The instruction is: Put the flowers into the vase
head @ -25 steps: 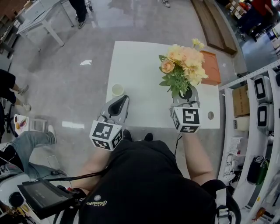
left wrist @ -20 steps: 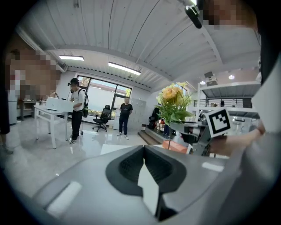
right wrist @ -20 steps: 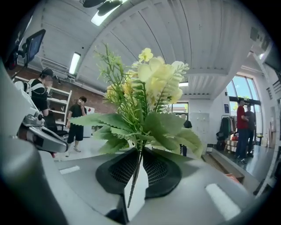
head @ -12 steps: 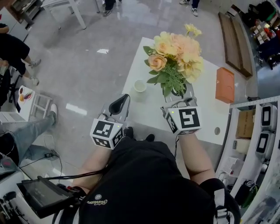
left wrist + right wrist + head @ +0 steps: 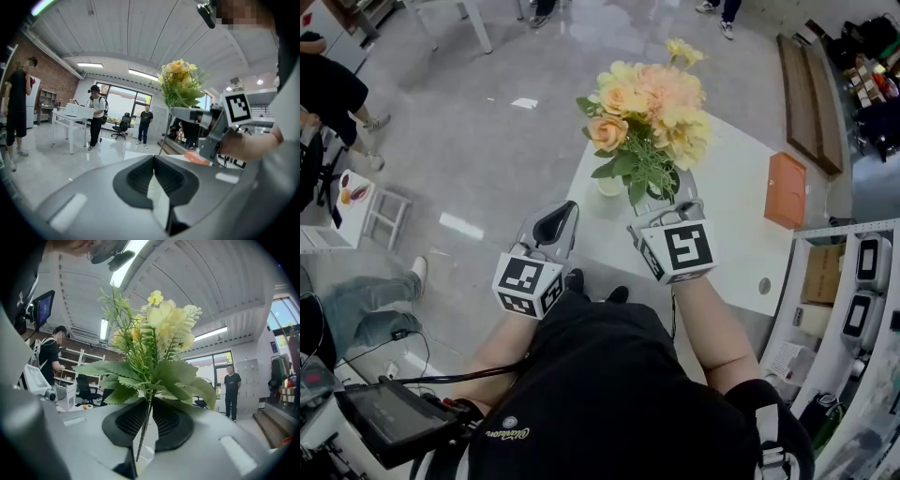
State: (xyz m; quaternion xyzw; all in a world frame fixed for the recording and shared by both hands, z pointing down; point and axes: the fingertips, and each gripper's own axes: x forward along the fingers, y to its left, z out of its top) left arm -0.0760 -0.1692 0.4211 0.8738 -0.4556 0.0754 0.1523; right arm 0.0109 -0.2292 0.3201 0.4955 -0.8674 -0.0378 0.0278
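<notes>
My right gripper (image 5: 667, 199) is shut on the thin stem of a bouquet of peach and yellow flowers (image 5: 645, 105) with green leaves, held upright above the white table (image 5: 731, 220). In the right gripper view the stem runs down between the black pads (image 5: 165, 420) and the flowers (image 5: 157, 341) fill the middle. The vase (image 5: 607, 187), a small white cup, stands on the table's left part, half hidden under the leaves. My left gripper (image 5: 561, 217) hangs at the table's near left edge, shut and with nothing in it. The left gripper view shows the flowers (image 5: 180, 84) to the right.
An orange box (image 5: 785, 190) lies at the table's right edge. Shelving with white devices (image 5: 862, 281) stands at the right. People stand on the shiny floor beyond the table, near a white desk (image 5: 70, 117). A tablet (image 5: 389, 417) hangs at my lower left.
My right gripper has carried the bouquet leftward across the table, from over its right part to just above the cup. The left gripper keeps its place at the near edge.
</notes>
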